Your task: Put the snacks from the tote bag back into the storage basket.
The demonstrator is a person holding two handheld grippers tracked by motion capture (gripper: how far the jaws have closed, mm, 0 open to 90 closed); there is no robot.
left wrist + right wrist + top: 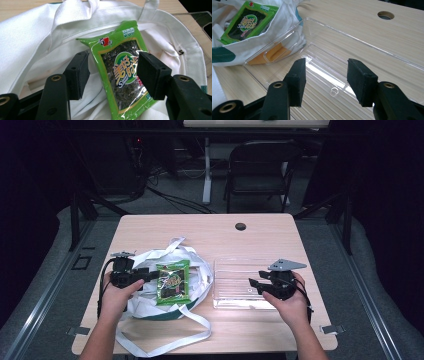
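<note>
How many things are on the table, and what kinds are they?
Snack packet, green: 1
Cloth bag, white: 1
Plastic tray, clear: 1
Claws: 2, the left claw and the right claw, both open and held by hands
Total: 5

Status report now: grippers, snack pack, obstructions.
Left gripper open, astride the green snack pack. Pack lies on white tote bag. Right gripper open over clear tray. No obstructions seen.
</note>
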